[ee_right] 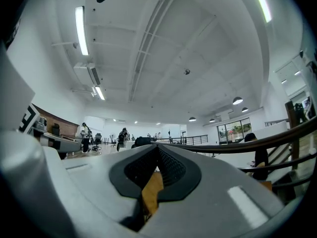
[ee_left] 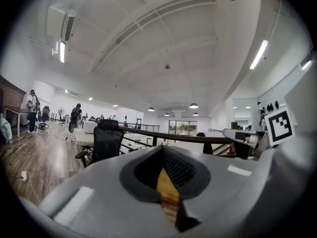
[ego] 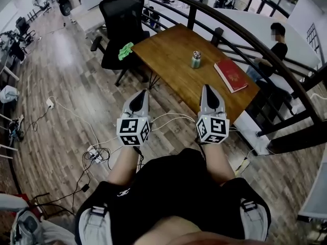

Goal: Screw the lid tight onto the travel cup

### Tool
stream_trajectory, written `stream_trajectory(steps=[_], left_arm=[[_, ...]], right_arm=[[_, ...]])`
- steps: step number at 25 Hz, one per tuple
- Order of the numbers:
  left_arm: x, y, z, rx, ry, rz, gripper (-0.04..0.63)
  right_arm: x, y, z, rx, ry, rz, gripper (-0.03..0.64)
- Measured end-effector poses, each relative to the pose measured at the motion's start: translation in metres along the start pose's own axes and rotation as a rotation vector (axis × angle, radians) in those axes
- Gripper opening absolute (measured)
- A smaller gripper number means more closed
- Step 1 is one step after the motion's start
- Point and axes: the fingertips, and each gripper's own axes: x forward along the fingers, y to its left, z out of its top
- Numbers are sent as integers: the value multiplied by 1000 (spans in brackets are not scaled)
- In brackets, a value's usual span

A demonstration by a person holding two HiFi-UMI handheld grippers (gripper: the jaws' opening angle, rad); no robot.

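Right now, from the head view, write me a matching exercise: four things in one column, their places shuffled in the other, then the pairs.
Things:
1. travel cup
2. red book
3. green cloth
4. power strip

Places:
A. on the wooden floor
B. flat by the right-hand edge of the table
C. on the black chair
D. upright near the table's middle

Pairs: 1-D, 2-B, 3-C, 4-A

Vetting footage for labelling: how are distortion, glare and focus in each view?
Head view: fisheye bows the railing; cup small but sharp. Left gripper view: dark vignette, left tongs soft up close. Right gripper view: same vignette, ceiling lamp glares.
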Motion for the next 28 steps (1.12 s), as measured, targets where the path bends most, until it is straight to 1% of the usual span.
stream_trajectory(steps=[2,5,12,18,23,28], left_arm=[[3,6,-2,-17,6,-12,54],[14,8,-6,-5,9,-26,54],[67,20,-20,12,40,-37,54],[136,33,-16,14,52,-42,54],[203,39,-3,30,58,-57,54],[278,31,2,39,76,-90,54]], right_arm=[[1,2,-1,-1,10,-5,-2],[6,-7,-6,6,21,-29,-2],[45,-32,-31,26,33,-53,-3],[117,-59,-45,61,41,-30,-2],[179,-86,-49,55,54,-24,-3],[229,-125,-60,57,62,-7,-3]])
